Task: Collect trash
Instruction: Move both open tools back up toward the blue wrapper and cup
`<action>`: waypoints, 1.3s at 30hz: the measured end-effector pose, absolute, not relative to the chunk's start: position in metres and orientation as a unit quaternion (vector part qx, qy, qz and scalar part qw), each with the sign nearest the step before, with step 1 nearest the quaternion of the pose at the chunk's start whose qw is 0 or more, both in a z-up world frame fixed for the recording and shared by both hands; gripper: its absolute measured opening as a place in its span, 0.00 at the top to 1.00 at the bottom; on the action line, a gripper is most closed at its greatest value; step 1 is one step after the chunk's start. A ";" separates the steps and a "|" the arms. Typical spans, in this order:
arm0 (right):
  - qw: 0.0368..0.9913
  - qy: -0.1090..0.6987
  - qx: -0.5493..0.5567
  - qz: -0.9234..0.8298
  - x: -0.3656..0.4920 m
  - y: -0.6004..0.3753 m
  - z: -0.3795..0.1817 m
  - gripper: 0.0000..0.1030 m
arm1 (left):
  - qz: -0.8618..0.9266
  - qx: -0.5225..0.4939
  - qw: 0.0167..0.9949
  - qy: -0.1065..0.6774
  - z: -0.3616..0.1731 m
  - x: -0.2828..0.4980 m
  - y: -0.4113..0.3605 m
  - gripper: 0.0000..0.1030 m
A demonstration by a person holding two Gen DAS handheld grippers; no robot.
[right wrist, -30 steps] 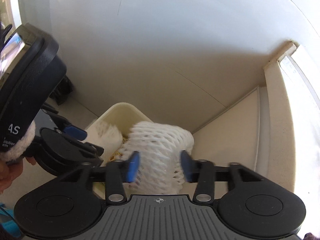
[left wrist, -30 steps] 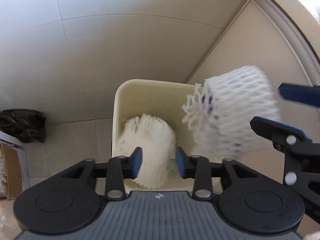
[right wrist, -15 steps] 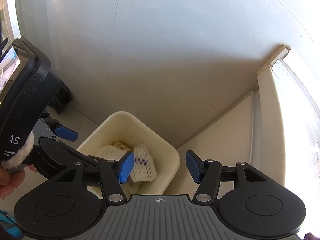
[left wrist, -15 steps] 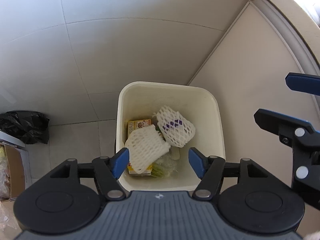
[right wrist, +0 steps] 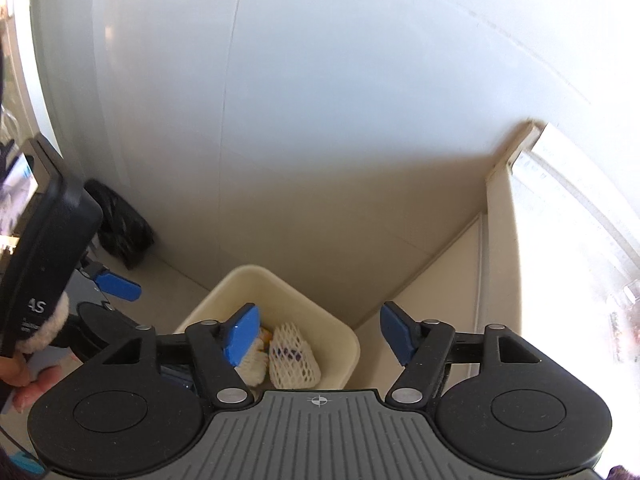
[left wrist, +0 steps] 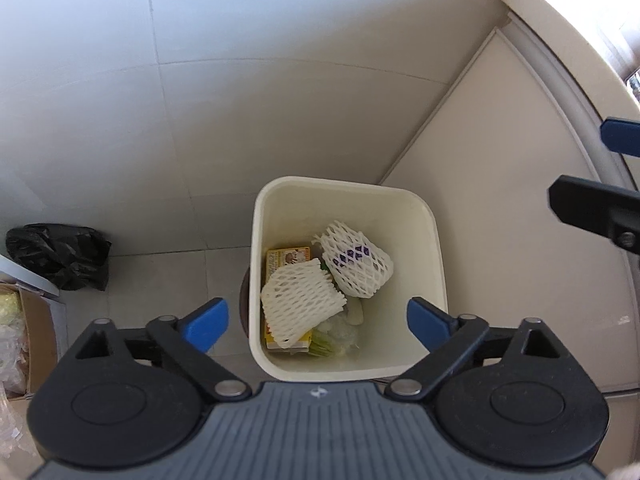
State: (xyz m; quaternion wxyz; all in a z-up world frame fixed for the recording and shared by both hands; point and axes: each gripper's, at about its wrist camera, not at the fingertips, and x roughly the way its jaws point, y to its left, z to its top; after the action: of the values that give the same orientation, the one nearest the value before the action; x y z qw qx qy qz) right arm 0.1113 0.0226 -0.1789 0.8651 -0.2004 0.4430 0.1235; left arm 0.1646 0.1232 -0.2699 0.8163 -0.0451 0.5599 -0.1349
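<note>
Both the left gripper (left wrist: 318,318) and right gripper (right wrist: 320,334) hang wide and empty above the bin (left wrist: 434,240), where 2 foam nets (left wrist: 302,304) lie on a box (left wrist: 288,256), so this drop looks done, though trash elsewhere is unseen.

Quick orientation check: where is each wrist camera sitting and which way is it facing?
Left wrist: above the bin, looking almost straight down; left gripper jaws open, right gripper's fingers at right edge.
Right wrist: right of it, angled toward the wall corner; right gripper jaws open, left gripper and a hand at left.
Shared: bin, both foam nets, black bag.
</note>
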 end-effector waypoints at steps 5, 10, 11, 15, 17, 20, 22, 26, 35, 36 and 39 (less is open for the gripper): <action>0.876 0.424 -0.186 0.133 0.100 0.021 -0.157 0.26 | -0.125 -0.048 0.821 0.555 -0.257 0.160 0.128 0.01; 0.888 0.408 -0.161 0.136 0.089 0.015 -0.133 0.19 | -0.127 -0.039 0.827 0.546 -0.243 0.157 0.128 0.01; 0.891 0.405 -0.155 0.136 0.086 0.013 -0.129 0.18 | -0.127 -0.039 0.830 0.542 -0.238 0.156 0.127 0.01; 0.900 0.391 -0.137 0.136 0.075 0.005 -0.110 0.14 | -0.125 -0.045 0.836 0.532 -0.221 0.153 0.128 0.01; 0.903 0.386 -0.128 0.135 0.070 0.001 -0.101 0.13 | -0.124 -0.048 0.840 0.527 -0.211 0.151 0.127 0.01; 0.911 0.374 -0.117 0.130 0.060 -0.009 -0.088 0.10 | -0.125 -0.051 0.843 0.520 -0.200 0.148 0.123 0.01; 0.915 0.368 -0.110 0.125 0.054 -0.016 -0.080 0.09 | -0.127 -0.052 0.846 0.516 -0.194 0.147 0.120 0.01; 0.921 0.359 -0.103 0.112 0.040 -0.030 -0.067 0.08 | -0.133 -0.050 0.849 0.510 -0.180 0.144 0.112 0.01; 0.932 0.337 -0.112 0.074 0.011 -0.072 -0.036 0.08 | -0.151 -0.037 0.853 0.499 -0.143 0.137 0.088 0.01; 0.932 0.335 -0.116 0.071 0.008 -0.077 -0.031 0.08 | -0.153 -0.034 0.854 0.496 -0.138 0.136 0.085 0.01; 0.934 0.333 -0.119 0.048 0.000 -0.094 -0.021 0.07 | -0.156 -0.032 0.857 0.490 -0.125 0.135 0.076 0.01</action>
State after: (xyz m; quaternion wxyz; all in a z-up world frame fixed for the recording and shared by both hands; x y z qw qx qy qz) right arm 0.0005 -0.0936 -0.0206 0.9340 -0.1193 0.3332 0.0483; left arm 0.1350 0.0756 -0.1247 0.8572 -0.0317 0.4898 -0.1558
